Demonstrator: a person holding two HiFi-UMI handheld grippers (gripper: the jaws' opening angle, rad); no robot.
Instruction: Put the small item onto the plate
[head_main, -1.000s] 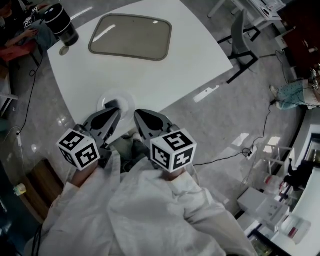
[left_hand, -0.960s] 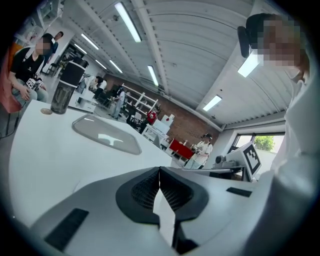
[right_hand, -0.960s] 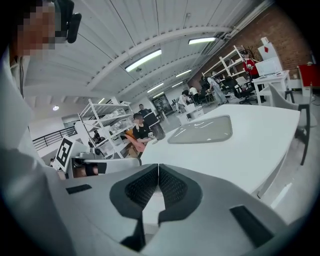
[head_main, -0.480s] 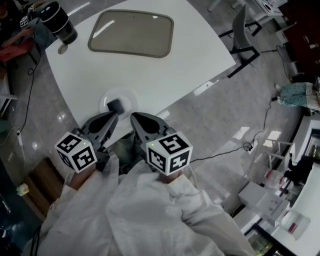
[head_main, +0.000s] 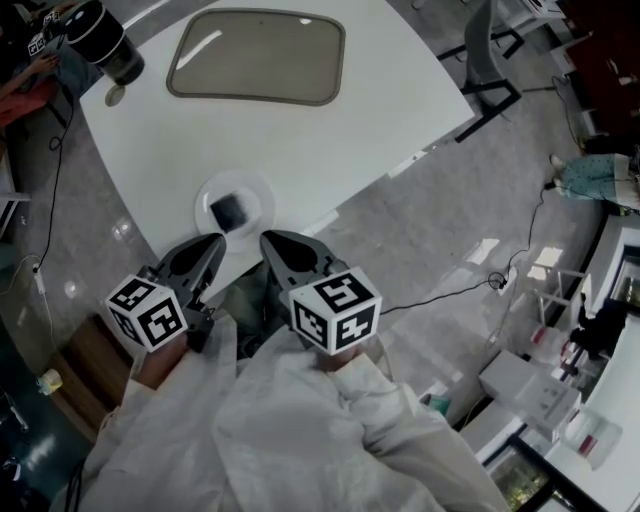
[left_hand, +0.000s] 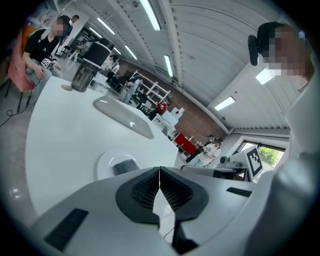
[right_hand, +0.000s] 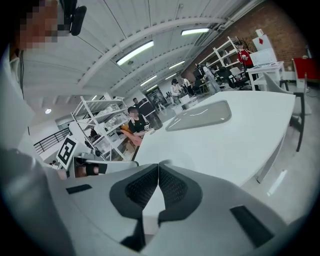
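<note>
Where it hangs at the tabletop's near edge, left hand-held gripper: jaws pressed together, nothing between them.
Right hand-held gripper: just beside the left one, jaws likewise closed tip to tip on nothing.
Sleeves: white, behind both marker cubes.
Tabletop: white, with rounded corners, stretching away ahead of both tips.
Plate: round and pale, on the tabletop just ahead of the left tip.
Small item: dark and squarish, lying in the middle of the plate.
Tray: grey, shallow, a rounded rectangle, well beyond the plate.
Canister: dark, upright, at the far corner, ahead and left of the left hand-held gripper.
Room: glossy grey floor to the right of the right hand-held gripper; shelving farther off.
Change: a second ago the left tip overlapped the plate in the head view and hid part of the small item. Now both tips sit short of it, and plate and item show whole. The jaws were closed then as now.
</note>
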